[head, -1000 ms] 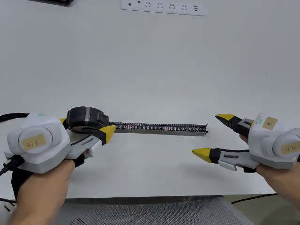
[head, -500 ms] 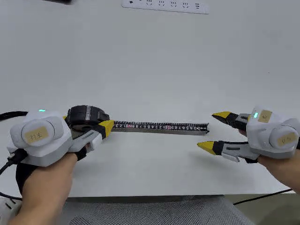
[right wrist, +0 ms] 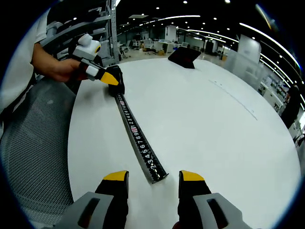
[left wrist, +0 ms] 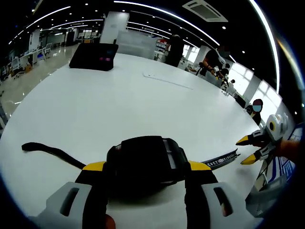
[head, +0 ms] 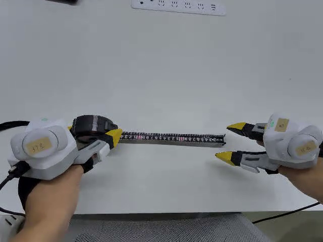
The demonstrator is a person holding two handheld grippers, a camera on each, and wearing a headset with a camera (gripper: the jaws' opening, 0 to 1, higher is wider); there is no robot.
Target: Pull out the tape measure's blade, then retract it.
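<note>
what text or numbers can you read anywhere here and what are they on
"2 3 4 5 6 7 8 9": scale digits on the tape measure's blade, counted from its tip in the right gripper view; farther along they blur.
Tan sticker on the left gripper: handwritten marks, too blurred to read.
Tan stickers on the right gripper: too blurred to read.
Power strip: no legible text.

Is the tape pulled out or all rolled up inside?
Pulled out. The blade lies stretched along the table from the black case, ending right by the open right tongs.
</note>
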